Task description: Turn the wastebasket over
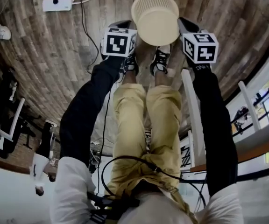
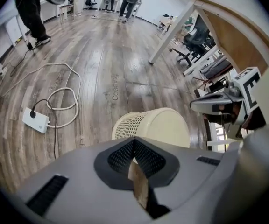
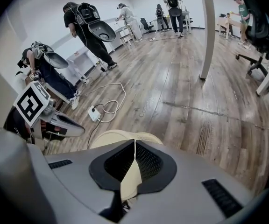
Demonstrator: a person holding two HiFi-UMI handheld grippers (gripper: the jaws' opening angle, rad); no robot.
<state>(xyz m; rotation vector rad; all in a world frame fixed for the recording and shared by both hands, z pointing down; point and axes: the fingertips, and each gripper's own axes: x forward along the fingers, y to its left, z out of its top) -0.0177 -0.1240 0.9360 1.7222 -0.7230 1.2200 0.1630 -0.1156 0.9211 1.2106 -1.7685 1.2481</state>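
A cream wastebasket (image 1: 156, 18) stands upside down on the wood floor, its solid base up and its mesh wall flaring toward the floor. My left gripper (image 1: 122, 25) hangs just left of it and my right gripper (image 1: 186, 26) just right of it, both pointing steeply down. Whether either touches the basket I cannot tell. In the left gripper view the jaws (image 2: 134, 143) are shut with nothing between them, the basket (image 2: 153, 125) just beyond. In the right gripper view the jaws (image 3: 134, 143) are shut and empty too, the basket (image 3: 118, 136) just past them.
A white power strip (image 1: 57, 3) with looped cable lies on the floor to the basket's left. The person's shoes (image 1: 160, 62) stand just behind the basket. White table legs (image 1: 194, 115) rise at the right. Several people and office chairs are farther off.
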